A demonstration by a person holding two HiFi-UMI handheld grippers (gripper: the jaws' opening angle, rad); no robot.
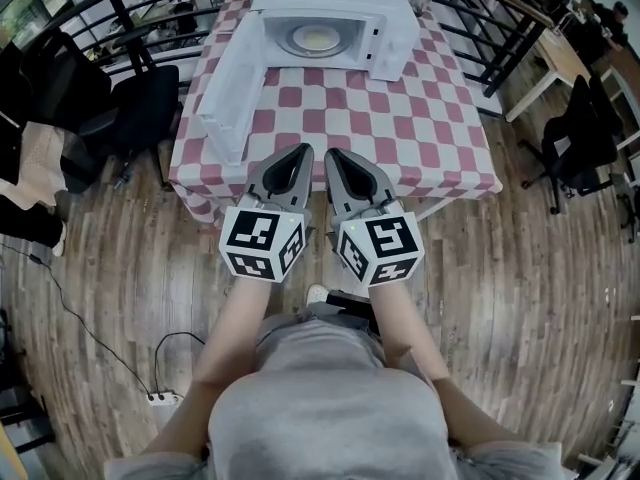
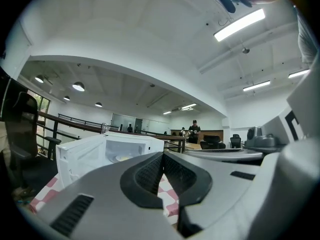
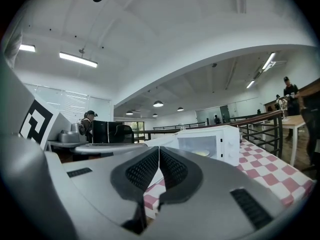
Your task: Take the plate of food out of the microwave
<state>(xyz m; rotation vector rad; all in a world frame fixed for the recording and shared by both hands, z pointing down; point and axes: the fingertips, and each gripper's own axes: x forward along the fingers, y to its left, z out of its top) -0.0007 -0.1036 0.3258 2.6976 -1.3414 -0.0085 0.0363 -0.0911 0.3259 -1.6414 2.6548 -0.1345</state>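
A white microwave (image 1: 335,18) stands at the far side of the table with the red-and-white checked cloth (image 1: 400,128). Its door (image 1: 232,86) hangs wide open to the left. Inside, a plate of pale food (image 1: 315,39) rests on the turntable. My left gripper (image 1: 298,152) and right gripper (image 1: 333,155) hover side by side over the table's near edge, well short of the microwave, both shut and empty. The left gripper view shows the shut left gripper (image 2: 163,154) with the microwave (image 2: 112,151) beyond. The right gripper view shows the shut right gripper (image 3: 159,148), the microwave (image 3: 212,140) and the plate (image 3: 204,153).
A black chair (image 1: 140,108) stands left of the table and another chair (image 1: 580,138) at the right. A metal railing (image 1: 480,28) runs behind the table. A power strip (image 1: 160,399) and cable lie on the wooden floor. People stand far off in the room.
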